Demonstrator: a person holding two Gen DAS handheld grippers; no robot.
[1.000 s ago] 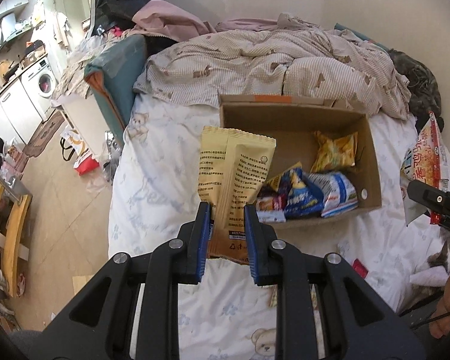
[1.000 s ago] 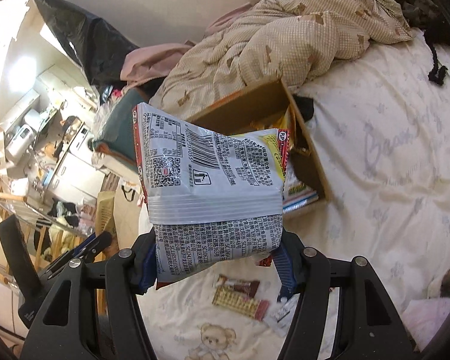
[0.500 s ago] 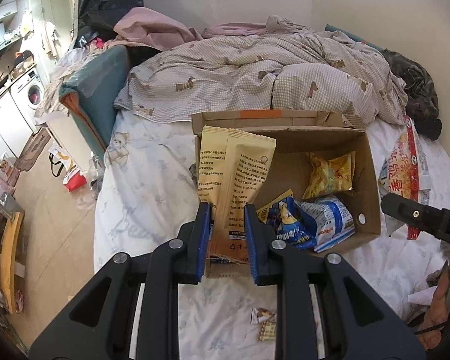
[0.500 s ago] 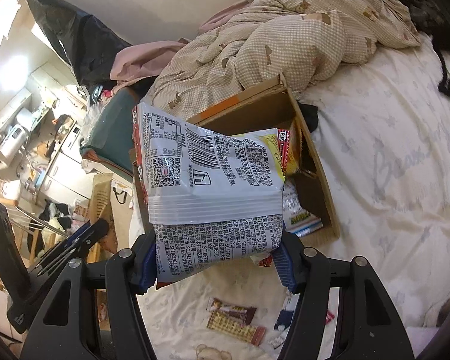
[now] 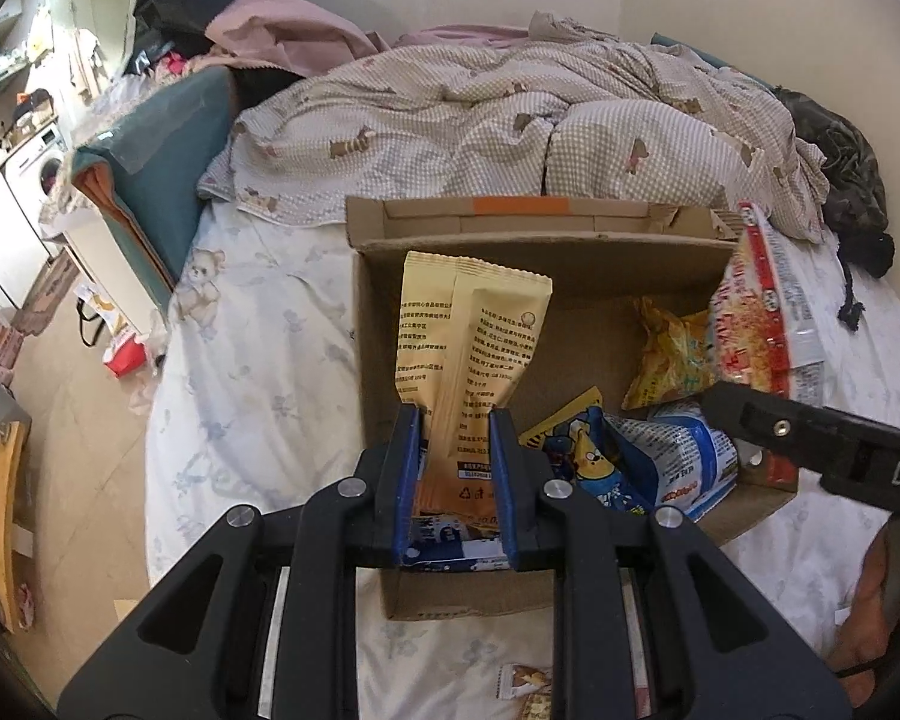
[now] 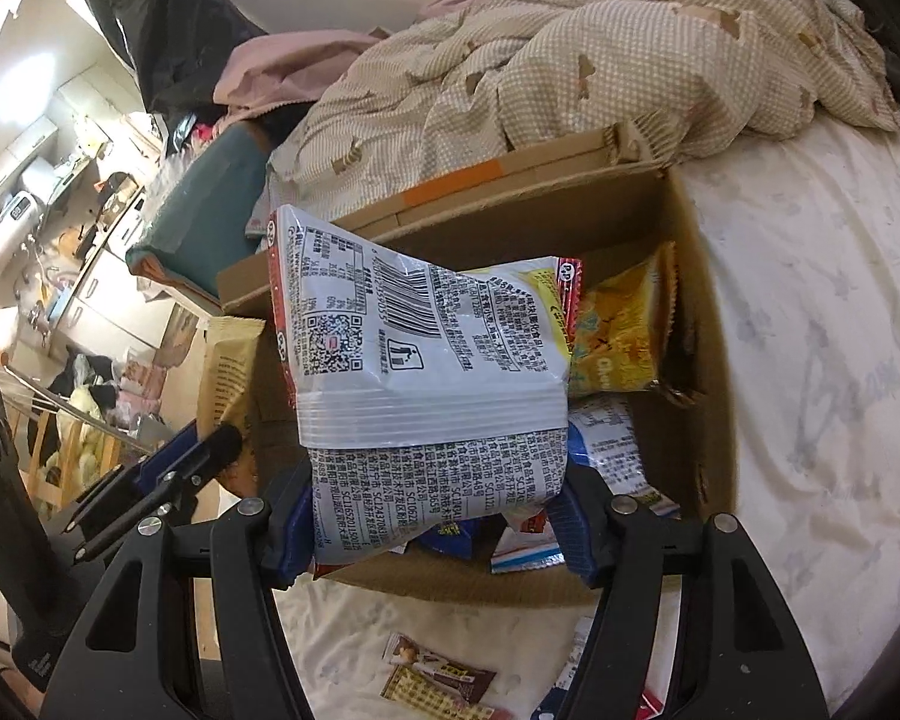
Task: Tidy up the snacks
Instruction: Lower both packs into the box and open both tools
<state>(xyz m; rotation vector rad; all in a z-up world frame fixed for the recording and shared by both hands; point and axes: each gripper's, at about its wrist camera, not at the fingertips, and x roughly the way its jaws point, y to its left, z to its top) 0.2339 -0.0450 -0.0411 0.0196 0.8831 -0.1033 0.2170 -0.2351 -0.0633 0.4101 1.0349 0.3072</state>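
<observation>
**Both packets reach the box**

Both hands have carried their snacks over the open brown cardboard box at mid-bed. Right gripper, jaws opening, loosens around the large crinkled silver-and-red bag. Left gripper pinches the upright tan foil packet, ready to drop.

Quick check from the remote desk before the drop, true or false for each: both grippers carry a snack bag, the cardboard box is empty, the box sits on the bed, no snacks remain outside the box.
1. Both grippers carry a bag. True: the left gripper clamps a tan packet; the right gripper, jaws opening, has a white-backed bag between its fingers.
2. The cardboard box is empty. False: several packets lie inside.
3. The box sits on the bed. True.
4. No snacks remain outside. False: small bars lie on the sheet.
</observation>
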